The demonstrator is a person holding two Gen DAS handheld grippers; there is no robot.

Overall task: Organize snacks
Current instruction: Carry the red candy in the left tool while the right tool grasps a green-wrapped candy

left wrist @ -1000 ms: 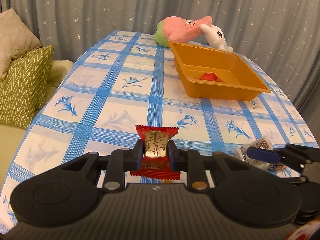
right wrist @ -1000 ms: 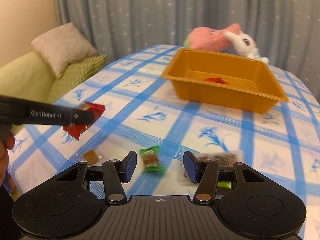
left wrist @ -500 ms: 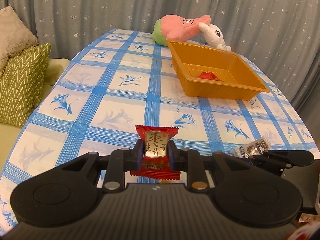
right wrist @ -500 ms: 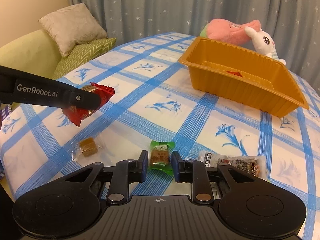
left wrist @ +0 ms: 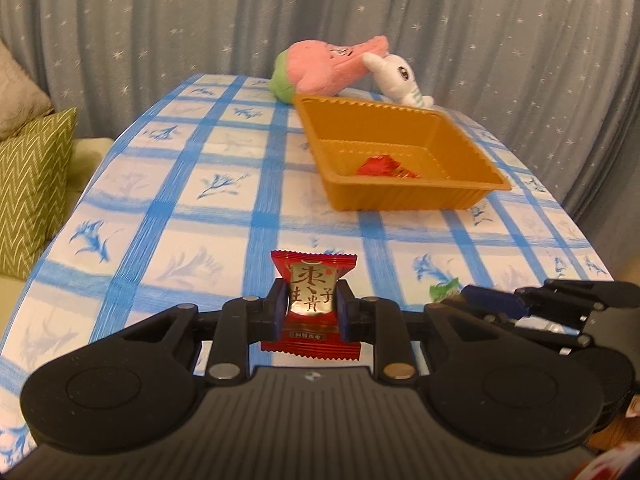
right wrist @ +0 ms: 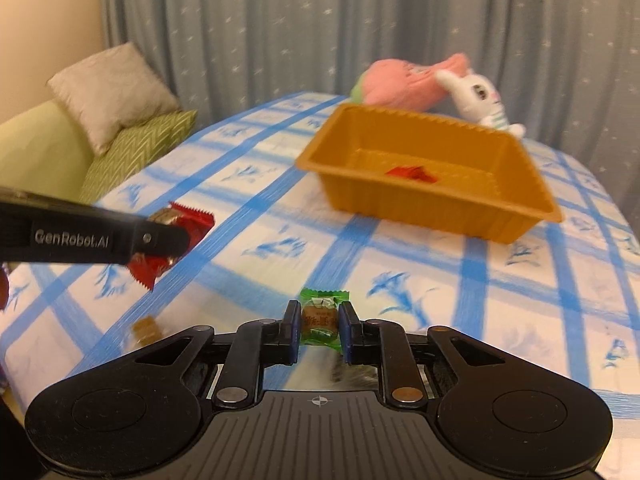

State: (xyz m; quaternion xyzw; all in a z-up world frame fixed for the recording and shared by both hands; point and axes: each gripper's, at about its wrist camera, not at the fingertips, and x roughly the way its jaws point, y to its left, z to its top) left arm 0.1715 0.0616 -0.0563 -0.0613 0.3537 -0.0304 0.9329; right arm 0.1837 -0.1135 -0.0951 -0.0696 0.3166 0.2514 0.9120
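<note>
Spanning bare tablecloth (left wrist: 224, 216) between both candies, orange tray (left wrist: 404, 196).

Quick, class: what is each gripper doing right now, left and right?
Left gripper: closed on the red snack packet.
Right gripper: closed on the green candy.

brown candy (right wrist: 145, 327) blurred, beige pillow (left wrist: 18, 98) cropped
</note>
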